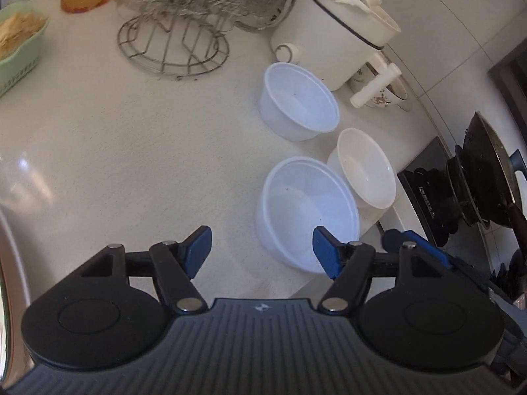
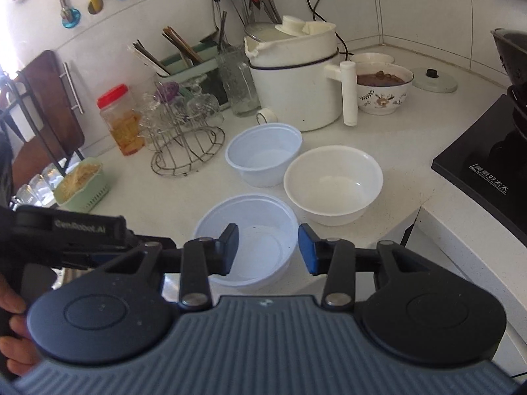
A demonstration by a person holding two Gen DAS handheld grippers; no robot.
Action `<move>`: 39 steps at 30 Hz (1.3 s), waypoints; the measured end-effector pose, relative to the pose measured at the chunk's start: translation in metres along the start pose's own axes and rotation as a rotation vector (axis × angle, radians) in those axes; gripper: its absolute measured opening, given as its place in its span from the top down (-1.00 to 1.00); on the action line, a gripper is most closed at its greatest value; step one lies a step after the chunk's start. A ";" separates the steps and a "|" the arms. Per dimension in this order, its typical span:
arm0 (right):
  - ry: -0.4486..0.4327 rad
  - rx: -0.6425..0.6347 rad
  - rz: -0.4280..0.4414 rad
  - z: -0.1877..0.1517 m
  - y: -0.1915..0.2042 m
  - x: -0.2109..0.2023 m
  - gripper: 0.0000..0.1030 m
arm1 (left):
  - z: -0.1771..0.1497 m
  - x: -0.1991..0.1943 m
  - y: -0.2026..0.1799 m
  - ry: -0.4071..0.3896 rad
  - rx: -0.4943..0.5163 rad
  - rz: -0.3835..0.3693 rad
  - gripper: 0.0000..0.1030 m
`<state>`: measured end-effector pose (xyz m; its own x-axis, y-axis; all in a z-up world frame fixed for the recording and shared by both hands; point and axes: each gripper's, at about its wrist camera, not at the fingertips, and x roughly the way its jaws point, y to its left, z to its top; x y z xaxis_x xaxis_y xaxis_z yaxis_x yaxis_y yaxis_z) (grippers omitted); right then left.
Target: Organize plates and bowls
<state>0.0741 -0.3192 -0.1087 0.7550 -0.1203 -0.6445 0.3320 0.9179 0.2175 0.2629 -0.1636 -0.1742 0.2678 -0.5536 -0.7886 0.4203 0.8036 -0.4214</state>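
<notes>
We judge the stacking has barely begun: three bowls sit apart on the bench, and both claws are spread and hold nothing. The right claw hovers just over the near bowl, a thin, translucent plastic tub that seems to be two nested. Ahead of it lies a far bowl of the same plastic; ahead and right, an opaque, smooth white bowl. The left claw has the near bowl at its right finger. Next we must pinch one thin rim gently; it will flex.
</notes>
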 end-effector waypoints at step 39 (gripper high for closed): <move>0.108 -0.057 0.143 0.016 0.028 0.063 0.66 | 0.027 -0.017 0.021 0.023 -0.017 0.145 0.52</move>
<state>0.1399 -0.3067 -0.1316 0.7262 0.0509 -0.6856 0.1910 0.9431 0.2723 0.2904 -0.1437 -0.1574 0.3044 -0.4259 -0.8520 0.3637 0.8787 -0.3092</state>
